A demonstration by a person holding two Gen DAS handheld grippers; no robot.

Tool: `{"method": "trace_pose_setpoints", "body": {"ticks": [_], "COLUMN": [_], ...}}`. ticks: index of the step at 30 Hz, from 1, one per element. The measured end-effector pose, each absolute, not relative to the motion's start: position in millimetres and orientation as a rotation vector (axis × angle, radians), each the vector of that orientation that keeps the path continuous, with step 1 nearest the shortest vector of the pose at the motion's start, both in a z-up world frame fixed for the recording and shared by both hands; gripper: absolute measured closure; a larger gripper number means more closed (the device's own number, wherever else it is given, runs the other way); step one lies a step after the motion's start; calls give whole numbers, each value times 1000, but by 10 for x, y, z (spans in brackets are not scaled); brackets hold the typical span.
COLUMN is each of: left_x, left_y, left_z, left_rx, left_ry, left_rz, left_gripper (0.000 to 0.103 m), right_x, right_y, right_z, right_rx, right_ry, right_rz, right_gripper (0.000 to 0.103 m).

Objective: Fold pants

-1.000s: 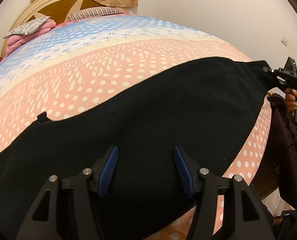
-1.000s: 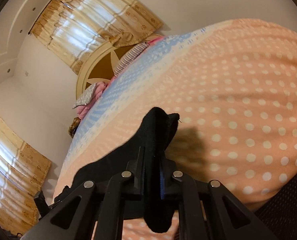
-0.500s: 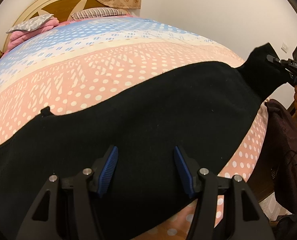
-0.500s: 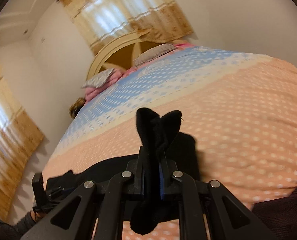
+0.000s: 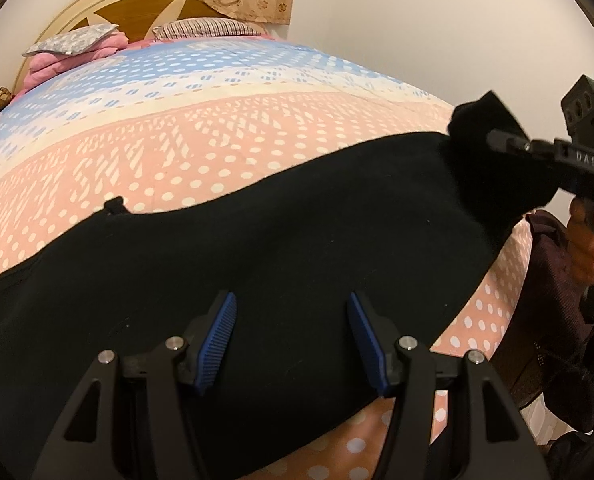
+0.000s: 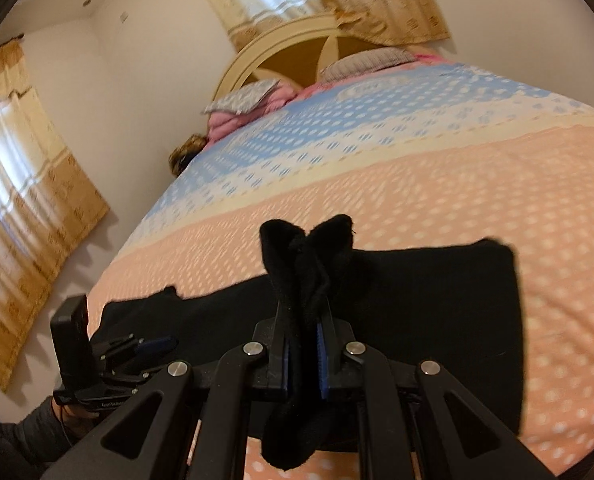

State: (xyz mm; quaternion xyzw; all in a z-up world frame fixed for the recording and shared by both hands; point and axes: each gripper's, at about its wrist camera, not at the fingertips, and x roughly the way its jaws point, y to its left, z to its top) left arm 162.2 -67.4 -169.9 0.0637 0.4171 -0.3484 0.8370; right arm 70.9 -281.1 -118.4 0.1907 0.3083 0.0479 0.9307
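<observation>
Black pants (image 5: 281, 248) lie spread across the near end of a bed. My left gripper (image 5: 293, 336) is open and hovers just above the cloth, holding nothing. My right gripper (image 6: 303, 336) is shut on the pants' right end (image 6: 309, 256) and holds that bunched end lifted above the bed. The right gripper also shows at the right of the left wrist view (image 5: 509, 144), with the lifted cloth (image 5: 485, 152). The left gripper shows at the lower left of the right wrist view (image 6: 153, 346).
The bedspread (image 5: 201, 136) is peach with white dots, then cream and blue bands. Pillows and a pink blanket (image 5: 69, 52) lie by the arched headboard (image 5: 129, 12). Curtains (image 6: 25, 200) hang on the left wall. A dark garment (image 5: 557, 320) sits off the bed's right edge.
My right gripper has lifted the pants' right end off the bed and carried it up and leftward over the pants. My left gripper stays open in place.
</observation>
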Motion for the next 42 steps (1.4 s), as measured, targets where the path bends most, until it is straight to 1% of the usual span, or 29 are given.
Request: {"method": "trace_pose_setpoints", "body": {"ticks": [10, 11, 13, 14, 15, 17, 22, 25, 27, 30, 33, 38, 42], "left_x": [1614, 1608, 1600, 1596, 1589, 1565, 1514, 1543, 1561, 1540, 1531, 1542, 1494], "left_y": [-666, -673, -706, -729, -754, -830, -1040, -1199, -1309, -1470, -1586, -1523, -1393], "left_z": [-1698, -1694, -1686, -1683, -1679, -1662, -1606, -1595, -1589, -1532, -1470, -1394, -1411], "left_rx": [130, 133, 140, 142, 144, 157, 166, 124, 105, 93, 66, 21, -7], "left_ry": [878, 877, 877, 878, 879, 874, 876, 907, 921, 920, 931, 924, 918], "left_rz": [-749, -752, -760, -766, -772, -790, -874, -931, -958, -988, -1004, -1018, -1033], "left_gripper": [42, 42, 42, 42, 42, 42, 42, 42, 42, 42, 42, 42, 42], "right_x": [991, 1001, 1044, 1048, 1054, 1038, 893, 759, 642, 535, 506, 553, 595], "right_y": [-2414, -2409, -2364, -2348, -2343, -2338, -2374, -2641, -2895, -3224, -3354, -3204, -3266], "right_z": [-1431, -1458, -1514, -1535, -1554, -1549, -1337, -1214, -1155, -1229, -1374, -1476, -1539], "right_rx": [309, 304, 280, 282, 300, 342, 286, 357, 391, 465, 538, 470, 487], "right_ry": [705, 715, 745, 750, 753, 739, 693, 650, 590, 563, 575, 590, 582], "right_rz": [134, 137, 157, 161, 188, 260, 261, 227, 136, 19, 38, 68, 80], "right_gripper": [93, 90, 89, 75, 56, 43, 42, 42, 42, 42, 42, 42, 42]}}
